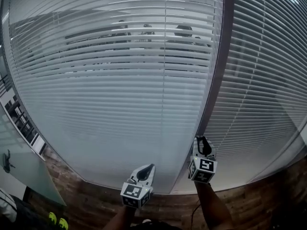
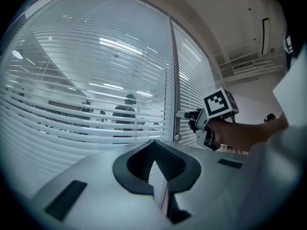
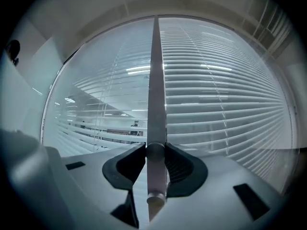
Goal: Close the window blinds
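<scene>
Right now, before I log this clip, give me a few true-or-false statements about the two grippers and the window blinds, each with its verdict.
1. The right gripper is clamped on a small grey cylindrical knob at the dark vertical frame post. True.
2. The left gripper grips a slat. False: nothing is between its jaws.
3. The white horizontal blind slats block all view through the glass. False: figures show between the upper slats.
4. The dark vertical frame post separates two panels of blinds. True.
</scene>
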The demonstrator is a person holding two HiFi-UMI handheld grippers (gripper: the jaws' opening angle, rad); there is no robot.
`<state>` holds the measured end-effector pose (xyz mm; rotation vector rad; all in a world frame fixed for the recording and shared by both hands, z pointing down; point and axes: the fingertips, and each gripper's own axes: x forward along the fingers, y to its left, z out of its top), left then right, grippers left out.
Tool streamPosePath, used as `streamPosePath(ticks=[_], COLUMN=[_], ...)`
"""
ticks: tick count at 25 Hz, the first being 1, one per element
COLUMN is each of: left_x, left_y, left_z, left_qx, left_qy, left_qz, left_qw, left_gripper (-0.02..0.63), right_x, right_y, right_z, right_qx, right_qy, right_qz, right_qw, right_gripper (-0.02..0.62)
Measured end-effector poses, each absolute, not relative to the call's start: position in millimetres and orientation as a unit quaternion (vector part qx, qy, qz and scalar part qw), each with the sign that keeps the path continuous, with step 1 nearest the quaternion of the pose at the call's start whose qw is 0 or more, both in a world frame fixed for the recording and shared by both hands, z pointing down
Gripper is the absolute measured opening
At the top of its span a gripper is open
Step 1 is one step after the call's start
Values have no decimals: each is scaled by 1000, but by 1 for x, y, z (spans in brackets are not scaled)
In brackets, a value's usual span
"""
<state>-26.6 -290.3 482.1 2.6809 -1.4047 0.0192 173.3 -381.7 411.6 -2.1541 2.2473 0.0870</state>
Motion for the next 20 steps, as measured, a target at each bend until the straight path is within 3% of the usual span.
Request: streamPosePath(ticks=[11,15,20], left_x=[-28,-35,-37], left_y=[-284,-285,-281], left_z=[481,482,483], left_qx=[883,880,876], left_qy=[-465,-473,-478], left_qz=[7,5,6], left_qw=[54,54,58], left_gripper=[0,0,0], right_x=[172,163,157], right_y=[-381,-385,-380], right_z=[412,413,416], right_qx=[-683,-668,-630], right_qy=[728,721,670], right_qz=[59,146,280], right_qw=[-22,-113,-275], right_gripper=[127,127,127])
